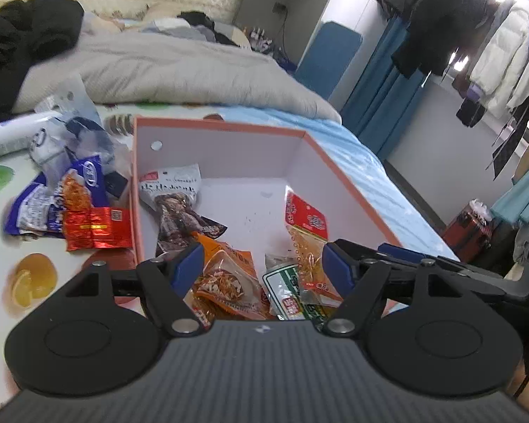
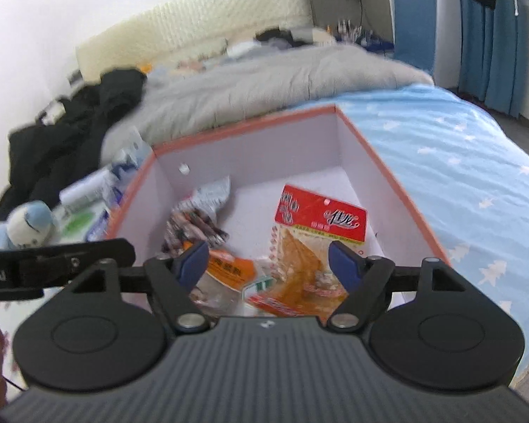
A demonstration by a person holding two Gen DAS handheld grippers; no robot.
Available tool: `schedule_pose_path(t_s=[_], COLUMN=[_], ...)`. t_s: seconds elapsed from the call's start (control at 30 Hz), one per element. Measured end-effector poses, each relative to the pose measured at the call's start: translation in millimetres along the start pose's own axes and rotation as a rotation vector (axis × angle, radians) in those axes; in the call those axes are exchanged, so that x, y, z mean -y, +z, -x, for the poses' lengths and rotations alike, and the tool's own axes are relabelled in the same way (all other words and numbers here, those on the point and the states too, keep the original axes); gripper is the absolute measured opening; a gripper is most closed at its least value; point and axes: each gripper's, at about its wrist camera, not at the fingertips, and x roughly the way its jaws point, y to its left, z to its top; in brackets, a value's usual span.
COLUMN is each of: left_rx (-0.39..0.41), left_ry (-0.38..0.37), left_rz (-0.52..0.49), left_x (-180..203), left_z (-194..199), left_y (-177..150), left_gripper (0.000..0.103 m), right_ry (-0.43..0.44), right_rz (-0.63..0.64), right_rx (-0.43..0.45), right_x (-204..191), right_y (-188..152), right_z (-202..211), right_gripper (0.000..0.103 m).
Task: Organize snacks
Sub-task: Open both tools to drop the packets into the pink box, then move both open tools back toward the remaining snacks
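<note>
An orange-rimmed white box [image 1: 225,130] [image 2: 250,130] lies on the bed. Inside are a dark meat snack packet [image 1: 180,208] [image 2: 194,222], an orange packet [image 1: 225,271] [image 2: 229,269], a red-topped clear packet [image 1: 305,225] [image 2: 317,222] and a green-white packet [image 1: 285,292] [image 2: 261,285]. My left gripper [image 1: 262,266] is open and empty above the box's near end. My right gripper [image 2: 268,264] is open and empty above the same end, with nothing between its pads. Loose snacks lie left of the box: a blue packet [image 1: 84,179] and a red foil packet [image 1: 95,229].
A white tube [image 1: 14,134] and clear wrappers [image 1: 70,130] lie at the left on a fruit-print cloth [image 1: 31,278]. A grey duvet [image 1: 165,70] and black clothes [image 1: 24,35] lie behind. A plush toy [image 2: 28,225] sits at the left. The bed edge [image 1: 398,190] drops off at the right.
</note>
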Motion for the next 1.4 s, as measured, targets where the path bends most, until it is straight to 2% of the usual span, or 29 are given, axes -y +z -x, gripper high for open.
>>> schedule_pose_path(t_s=[0.5, 0.7, 0.9, 1.07, 1.4], left_rx=[0.092, 0.126, 0.13, 0.136, 0.139], left_ry=[0.014, 0.042, 0.097, 0.133, 0.218], left_rz=[-0.036, -0.038, -0.057, -0.028, 0.004], left_x=[15, 11, 4, -4, -23], left_z=[136, 183, 218, 240, 277], left_y=[-38, -54, -74, -88, -117], left_gripper=[0.078, 0.078, 0.078, 0.078, 0.079], right_ry=[0.025, 0.041, 0.067, 0.068, 0.105], right_rz=[0.024, 0.047, 0.045, 0.065, 0.08], right_rx=[0.087, 0.081, 0.098, 0.103, 0.112], right_x=[-52, -79, -102, -117, -128], right_y=[-25, -40, -54, -65, -80], right_z=[110, 140, 166, 180, 199], right_gripper=[0.076, 0.076, 0.076, 0.076, 0.077])
